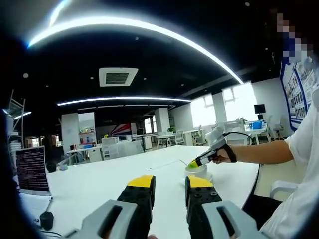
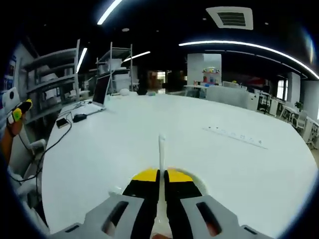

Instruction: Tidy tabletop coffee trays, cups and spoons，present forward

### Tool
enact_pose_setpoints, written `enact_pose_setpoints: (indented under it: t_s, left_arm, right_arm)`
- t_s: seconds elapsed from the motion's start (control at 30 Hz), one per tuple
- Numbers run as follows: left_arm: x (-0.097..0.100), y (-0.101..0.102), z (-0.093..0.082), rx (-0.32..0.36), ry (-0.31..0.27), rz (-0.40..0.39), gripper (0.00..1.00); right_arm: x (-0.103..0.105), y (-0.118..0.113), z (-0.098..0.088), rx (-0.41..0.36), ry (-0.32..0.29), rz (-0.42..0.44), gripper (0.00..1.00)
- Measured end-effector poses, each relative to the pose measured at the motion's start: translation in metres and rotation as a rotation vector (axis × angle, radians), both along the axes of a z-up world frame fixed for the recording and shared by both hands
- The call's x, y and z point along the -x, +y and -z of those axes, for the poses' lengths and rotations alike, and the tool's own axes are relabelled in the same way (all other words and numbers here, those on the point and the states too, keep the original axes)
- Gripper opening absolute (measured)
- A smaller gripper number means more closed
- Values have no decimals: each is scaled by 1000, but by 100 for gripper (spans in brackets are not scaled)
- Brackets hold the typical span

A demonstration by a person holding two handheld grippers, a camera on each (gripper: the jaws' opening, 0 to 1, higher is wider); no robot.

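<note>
Spoon step: right claw (image 2: pixel 161 180) clamped on a white spoon (image 2: pixel 161 149), held over the cup (image 1: pixel 197 171) on the desk (image 1: pixel 99 184). Left claw (image 1: pixel 170 183) apart, idle. Next: lay spoon down carefully.

White table (image 2: pixel 124 144), white spoon (image 2: pixel 161 149); gripper (image 2: pixel 162 180) (right) yellow-tipped, black, grey.

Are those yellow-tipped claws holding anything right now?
The right gripper pinches a white spoon by its handle, above the white table. The left gripper is open, holding nothing.

Both views look low across one shared white table (image 1: pixel 99 184), facing oppositely.
</note>
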State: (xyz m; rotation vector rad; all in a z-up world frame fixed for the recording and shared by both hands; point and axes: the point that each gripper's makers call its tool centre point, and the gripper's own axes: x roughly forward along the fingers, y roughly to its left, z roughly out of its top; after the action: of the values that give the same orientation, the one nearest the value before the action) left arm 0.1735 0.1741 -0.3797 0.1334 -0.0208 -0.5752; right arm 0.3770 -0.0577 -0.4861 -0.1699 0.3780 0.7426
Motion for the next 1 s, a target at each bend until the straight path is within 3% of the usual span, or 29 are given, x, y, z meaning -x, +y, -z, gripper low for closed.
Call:
enact_pose_setpoints:
  t_s: [0.73,1.0]
  left_arm:
    - [2,7,-5,36,-6,-17,26]
    - [-1,9,-10,48,-16,-28,26]
  right_arm:
    - [8,4,13,62,-7,-36,9]
    - [9,-10,-26,14,-86,-1,14]
